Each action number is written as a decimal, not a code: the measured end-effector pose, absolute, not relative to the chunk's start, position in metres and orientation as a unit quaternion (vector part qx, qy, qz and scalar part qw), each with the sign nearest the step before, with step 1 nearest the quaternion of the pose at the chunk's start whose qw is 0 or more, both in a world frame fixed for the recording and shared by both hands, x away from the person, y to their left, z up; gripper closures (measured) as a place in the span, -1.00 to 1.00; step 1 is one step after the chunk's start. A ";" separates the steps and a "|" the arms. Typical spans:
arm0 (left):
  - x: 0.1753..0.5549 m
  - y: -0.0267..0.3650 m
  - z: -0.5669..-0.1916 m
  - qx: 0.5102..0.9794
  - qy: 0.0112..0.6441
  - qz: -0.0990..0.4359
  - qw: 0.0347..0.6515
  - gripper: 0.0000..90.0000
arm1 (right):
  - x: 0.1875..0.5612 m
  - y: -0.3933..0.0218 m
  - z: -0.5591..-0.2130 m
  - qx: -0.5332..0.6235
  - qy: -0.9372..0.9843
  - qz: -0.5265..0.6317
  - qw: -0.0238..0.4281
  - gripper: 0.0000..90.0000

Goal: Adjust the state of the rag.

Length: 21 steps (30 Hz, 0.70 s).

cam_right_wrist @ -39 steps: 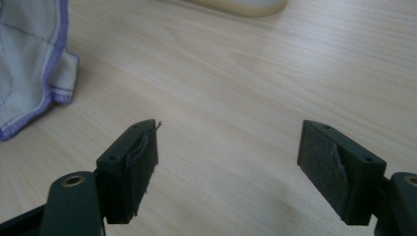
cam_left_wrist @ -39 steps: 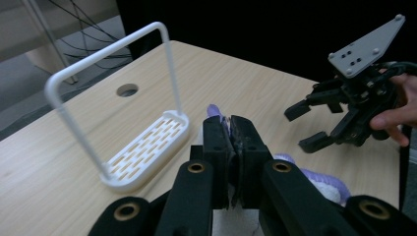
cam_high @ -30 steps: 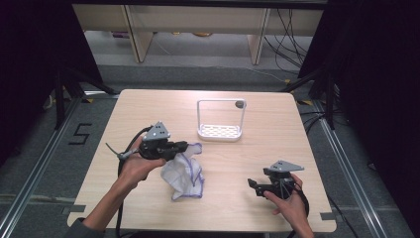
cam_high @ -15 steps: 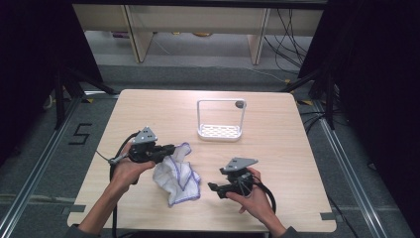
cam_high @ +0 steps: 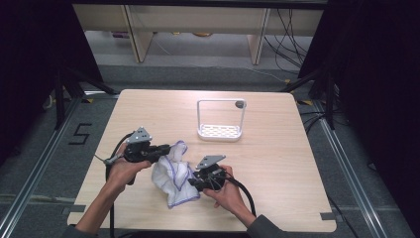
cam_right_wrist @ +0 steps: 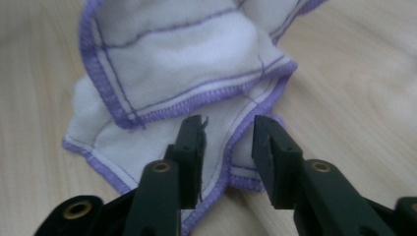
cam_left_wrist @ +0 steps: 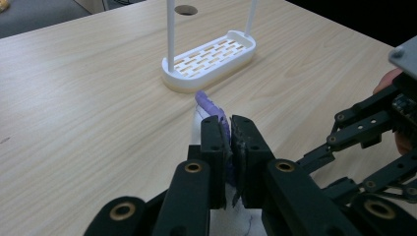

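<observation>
Two hands come in from the near edge of the counter point(cam_high: 297, 188), and each one holds a gripper. The right gripper point(cam_right_wrist: 227, 147) is nearest, low over the near side of the cloth point(cam_high: 173, 178). Its jaws have just been closing. They are now narrow, with a purple hem of the cloth between them, but a gap shows beside the hem, so the pads do not press on it. The cloth is white with purple lines and a purple edge. It lies bunched up on the counter between the two grippers. A bit farther off, the left gripper point(cam_left_wrist: 230, 142) is closed tight on the far corner of the cloth and holds that corner up. A purple tip of the cloth pokes out past its jaws. Farther back, near the middle of the counter, stands a white rack point(cam_high: 220, 130) with a tall thin handle. It is well apart from the cloth.
</observation>
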<state>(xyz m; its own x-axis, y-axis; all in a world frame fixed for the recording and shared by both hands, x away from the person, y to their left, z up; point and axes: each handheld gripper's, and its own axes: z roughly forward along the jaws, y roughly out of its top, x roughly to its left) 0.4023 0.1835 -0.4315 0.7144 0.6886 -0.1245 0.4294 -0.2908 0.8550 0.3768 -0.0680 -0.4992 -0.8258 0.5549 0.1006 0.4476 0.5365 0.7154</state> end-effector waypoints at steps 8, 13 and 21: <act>0.405 0.198 -0.433 0.780 0.371 0.134 0.487 0.86 | 0.383 -0.076 -0.486 0.252 0.881 0.389 0.092 1.00; 0.403 0.203 -0.434 0.759 0.387 0.136 0.505 0.87 | 0.395 -0.104 -0.449 0.254 0.868 0.411 0.115 1.00; 0.380 0.199 -0.451 0.745 0.397 0.121 0.523 0.87 | 0.406 -0.149 -0.395 0.248 0.864 0.409 0.158 1.00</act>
<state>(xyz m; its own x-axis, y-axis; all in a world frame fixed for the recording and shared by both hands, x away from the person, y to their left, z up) 0.3803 0.1992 -0.4513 0.6560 0.7175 -0.2341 0.4644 -0.1392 0.8746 0.4064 -0.1490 -0.3948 -0.8272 0.5576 -0.0696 0.2993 0.5421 0.7852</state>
